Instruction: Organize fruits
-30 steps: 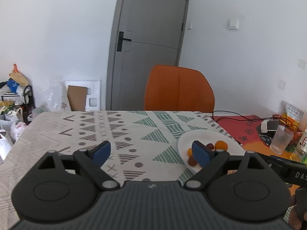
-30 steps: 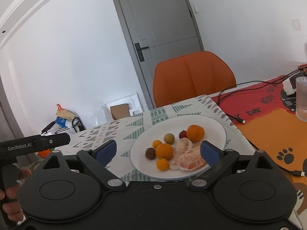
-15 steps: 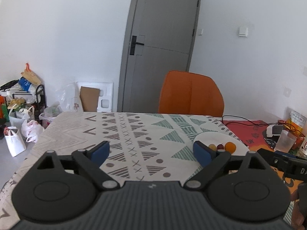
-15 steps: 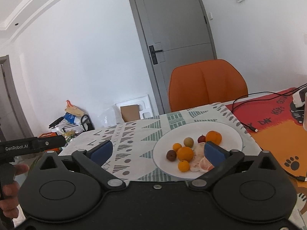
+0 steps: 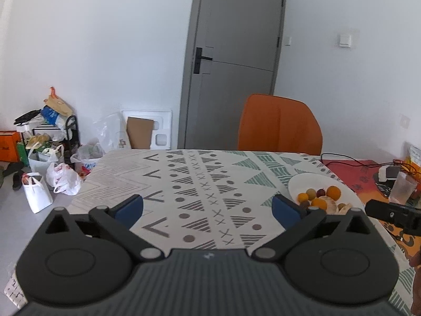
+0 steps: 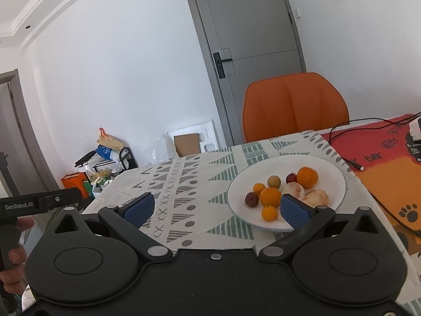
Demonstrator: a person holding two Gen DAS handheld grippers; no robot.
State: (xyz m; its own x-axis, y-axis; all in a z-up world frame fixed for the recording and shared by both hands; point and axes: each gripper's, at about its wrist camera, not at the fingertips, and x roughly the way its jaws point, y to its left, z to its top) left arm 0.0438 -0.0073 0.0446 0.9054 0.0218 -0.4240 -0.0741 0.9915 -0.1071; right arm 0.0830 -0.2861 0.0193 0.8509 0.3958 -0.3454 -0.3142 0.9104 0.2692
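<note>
A white plate (image 6: 330,173) stands on the patterned tablecloth (image 6: 200,173). It holds a large orange (image 6: 307,177), a second orange (image 6: 270,197), a small orange (image 6: 269,213), a dark plum (image 6: 251,199), a red fruit (image 6: 290,177) and peeled citrus pieces (image 6: 317,197). My right gripper (image 6: 215,209) is open just short of the plate's near left rim, with nothing between its blue pads. My left gripper (image 5: 207,208) hovers over bare cloth, left of the plate (image 5: 302,181). Its jaws are opening and nothing is between them.
An orange chair (image 5: 280,123) stands at the table's far side before a grey door. A red and orange mat (image 6: 381,163) with a black cable lies right of the plate, near a clear cup (image 5: 401,191). Bags (image 5: 63,177) crowd the floor at left.
Both grippers have drawn back from the plate, which now looks smaller and farther off in each view. The left gripper's pads stand wider apart.
</note>
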